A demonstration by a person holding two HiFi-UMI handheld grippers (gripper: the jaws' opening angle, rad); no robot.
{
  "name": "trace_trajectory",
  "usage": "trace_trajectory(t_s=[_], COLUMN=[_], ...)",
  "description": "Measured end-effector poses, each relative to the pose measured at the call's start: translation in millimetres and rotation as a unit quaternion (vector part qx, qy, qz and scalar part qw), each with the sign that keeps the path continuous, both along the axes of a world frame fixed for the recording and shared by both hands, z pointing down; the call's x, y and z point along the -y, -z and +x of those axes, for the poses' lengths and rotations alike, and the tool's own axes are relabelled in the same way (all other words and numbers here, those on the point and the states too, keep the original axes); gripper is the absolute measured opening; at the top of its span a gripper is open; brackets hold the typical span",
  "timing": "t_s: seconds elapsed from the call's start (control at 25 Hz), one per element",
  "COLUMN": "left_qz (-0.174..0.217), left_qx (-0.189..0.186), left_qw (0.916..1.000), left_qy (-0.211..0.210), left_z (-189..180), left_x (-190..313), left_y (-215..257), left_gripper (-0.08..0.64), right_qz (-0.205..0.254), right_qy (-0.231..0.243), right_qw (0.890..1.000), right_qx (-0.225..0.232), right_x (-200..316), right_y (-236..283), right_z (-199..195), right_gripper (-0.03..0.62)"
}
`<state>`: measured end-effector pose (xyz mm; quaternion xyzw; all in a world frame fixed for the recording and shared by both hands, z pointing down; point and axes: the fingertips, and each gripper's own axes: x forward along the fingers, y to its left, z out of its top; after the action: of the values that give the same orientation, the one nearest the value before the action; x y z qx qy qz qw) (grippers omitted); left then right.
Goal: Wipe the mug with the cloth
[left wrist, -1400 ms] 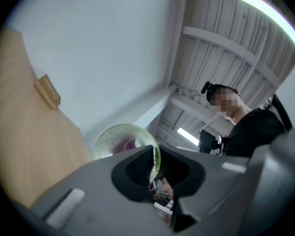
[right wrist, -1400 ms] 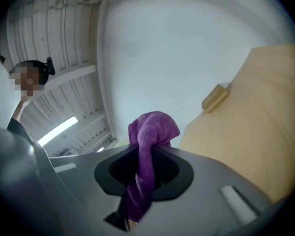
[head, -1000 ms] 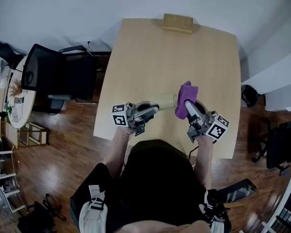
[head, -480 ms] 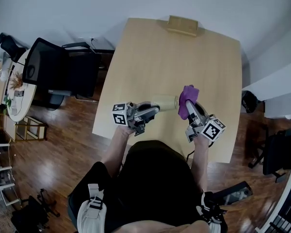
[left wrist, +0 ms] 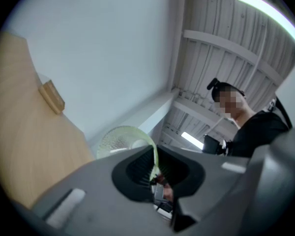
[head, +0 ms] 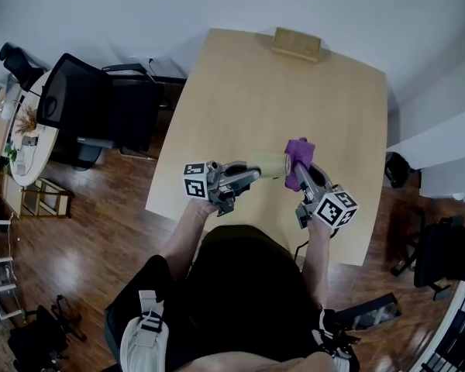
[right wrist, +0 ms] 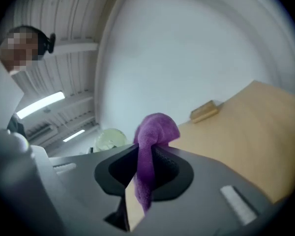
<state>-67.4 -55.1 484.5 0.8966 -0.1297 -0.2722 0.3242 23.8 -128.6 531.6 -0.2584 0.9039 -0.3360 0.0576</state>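
Cloth (head: 297, 160) at mug (head: 268, 163) (above table (head: 279, 91))

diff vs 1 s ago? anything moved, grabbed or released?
The right tongs rolled and dipped slightly, working the purple cloth over the end of the mug. Nothing was grabbed or released. The left tongs kept still, clamped on the mug's rim, and the cloth stays pinched in the right tongs, above the table.

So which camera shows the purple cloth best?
The right gripper view: the cloth sits large, pinched in the right tongs. The head view shows that cloth only small; the left gripper view, not at all.
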Motion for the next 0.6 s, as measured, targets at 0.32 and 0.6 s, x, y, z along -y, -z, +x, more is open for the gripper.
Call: trace_trajectory(t_s=[0.32,0.6], left_qz=[-0.078,-0.049], left_qx=[-0.005,-0.006], left_qw=[0.9929,0.9956], left_qy=[0.09,0.08], left_z=[-15,4], left_x=[34,36], left_y=[-17,5], left_gripper=[0.041,0.05], right_qz=[0.138,0.07], right_qy=[-0.019,0.105], right_qw=[0.99,0.989], right_qx=[0.025,0.083], right_x=[-7,-44], right_y=[77,47], right_z=[-1,-61], right_gripper=[0.061,0.06])
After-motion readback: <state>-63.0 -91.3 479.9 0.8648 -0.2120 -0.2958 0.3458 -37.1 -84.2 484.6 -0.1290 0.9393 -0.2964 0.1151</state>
